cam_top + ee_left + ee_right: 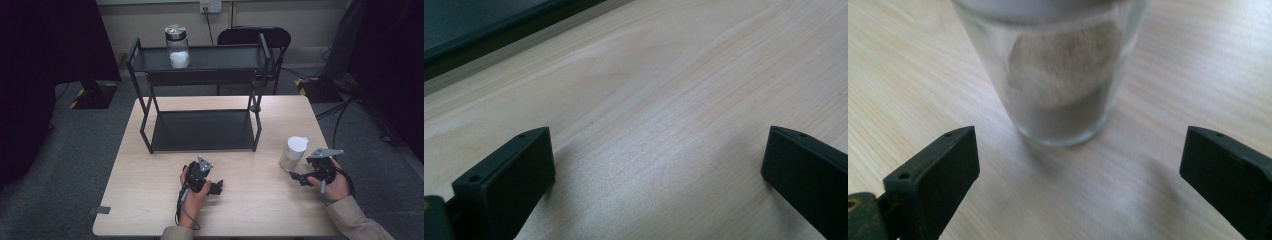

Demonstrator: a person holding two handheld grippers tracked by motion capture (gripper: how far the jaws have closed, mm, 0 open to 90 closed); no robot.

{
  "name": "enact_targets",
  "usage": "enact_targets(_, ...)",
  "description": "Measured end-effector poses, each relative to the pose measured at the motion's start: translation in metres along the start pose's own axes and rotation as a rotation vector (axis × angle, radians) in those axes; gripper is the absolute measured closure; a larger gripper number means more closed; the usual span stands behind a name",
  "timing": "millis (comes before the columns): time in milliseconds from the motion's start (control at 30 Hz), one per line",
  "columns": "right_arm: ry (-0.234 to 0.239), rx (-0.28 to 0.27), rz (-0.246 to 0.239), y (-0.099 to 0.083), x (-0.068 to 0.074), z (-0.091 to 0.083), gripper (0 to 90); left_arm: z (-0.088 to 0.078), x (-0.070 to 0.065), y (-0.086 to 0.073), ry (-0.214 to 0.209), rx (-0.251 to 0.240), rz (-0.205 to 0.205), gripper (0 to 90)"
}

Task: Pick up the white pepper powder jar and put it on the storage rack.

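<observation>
Pale, fine-grained wood forms the desk (150, 175) under our hands. Our left tongs (656, 170) gape over bare grain; our right tongs (1075, 170) spread before a clear glass jar of white powder with a white lid (294, 153), right of the black metal two-tier rack (200, 131).

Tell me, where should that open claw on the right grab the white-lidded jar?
Probably the jar's glass wall below the lid, coming level from the right gripper's side: it stands upright, round and straight-sided, and the open jaws already face it across bare table.
</observation>
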State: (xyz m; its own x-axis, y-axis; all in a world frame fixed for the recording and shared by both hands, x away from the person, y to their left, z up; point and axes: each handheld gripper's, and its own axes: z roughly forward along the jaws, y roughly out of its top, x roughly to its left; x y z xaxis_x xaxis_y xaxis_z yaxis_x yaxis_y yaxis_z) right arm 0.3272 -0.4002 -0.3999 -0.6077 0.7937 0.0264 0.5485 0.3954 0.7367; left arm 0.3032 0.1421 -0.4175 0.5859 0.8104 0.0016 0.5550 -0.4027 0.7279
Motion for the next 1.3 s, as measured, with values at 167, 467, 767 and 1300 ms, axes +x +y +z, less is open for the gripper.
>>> enact_targets(167, -0.013, -0.029, 0.001, 0.007, 0.006, 0.001, 2.7, 0.0, 0.0, 0.0, 0.0, 0.0, 0.0, 0.0)
enact_targets(467, -0.004, -0.108, -0.007, 0.011, 0.008, 0.006, 11.2, 0.0, 0.0, 0.0, 0.0, 0.0, 0.0, 0.0)
enact_targets(767, -0.023, -0.165, -0.021, 0.016, 0.018, 0.013, 29.9, 0.0, 0.0, 0.0, 0.0, 0.0, 0.0, 0.0)
enact_targets(1300, 0.026, -0.116, -0.081, 0.043, 0.037, 0.016, 30.3, 0.0, 0.0, 0.0, 0.0, 0.0, 0.0, 0.0)
